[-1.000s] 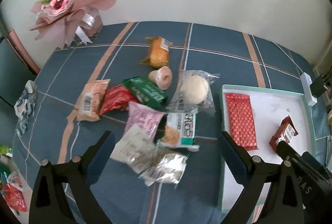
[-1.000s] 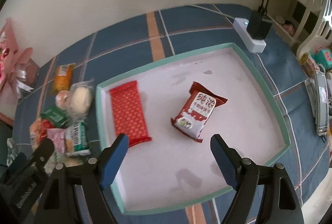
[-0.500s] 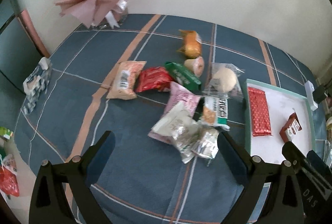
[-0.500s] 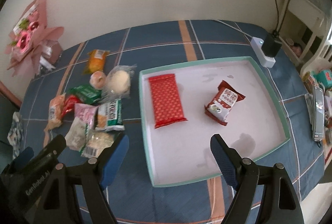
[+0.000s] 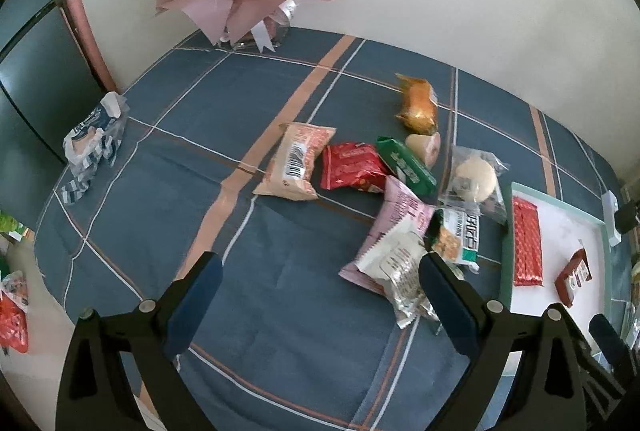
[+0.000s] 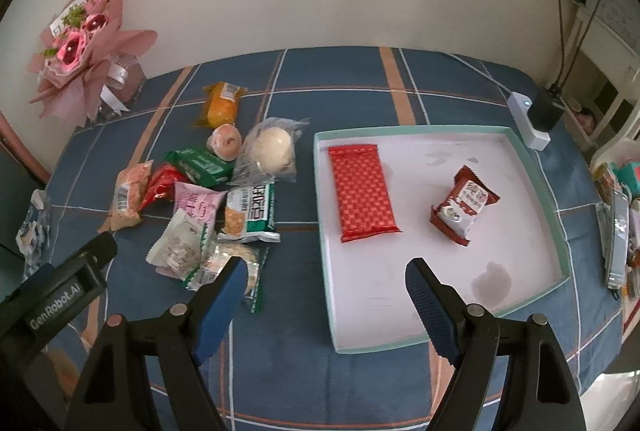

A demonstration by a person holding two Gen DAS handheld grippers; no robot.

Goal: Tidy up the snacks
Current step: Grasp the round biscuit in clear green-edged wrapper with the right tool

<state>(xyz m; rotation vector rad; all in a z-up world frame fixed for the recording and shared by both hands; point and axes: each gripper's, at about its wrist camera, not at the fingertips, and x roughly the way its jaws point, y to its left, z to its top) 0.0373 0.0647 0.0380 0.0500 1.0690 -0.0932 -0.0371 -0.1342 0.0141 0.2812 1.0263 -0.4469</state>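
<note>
The pile of snacks (image 6: 208, 199) is lying on the blue plaid tabletop (image 6: 344, 71) at about nine o'clock from the shallow white tray (image 6: 536, 167), well short of its left wall. Two packets are already sitting inside: a long red wafer bar (image 6: 362, 193) along the tray's nine o'clock side and a small brown-red packet (image 6: 464, 205) toward three o'clock.

The right hand-held gripper (image 6: 326, 289) is hanging above the tray's near-left corner with its blue pads spread and nothing between them. The left hand-held gripper (image 5: 320, 289) is likewise spread and empty, its right pad just over the white crinkly packet (image 5: 394, 263) at the pile's six o'clock edge.

The next pick is probably that white packet or the clear crumb-filled one (image 6: 236, 263) under it, since they are nearest. Because the packets are overlapping, it would be wise to be pinching only the top one by a sealed end, lifting straight up so neighbours are not dragging along. When placing, the open area at the tray's six o'clock is looking best, keeping packets flat and side by side.
</note>
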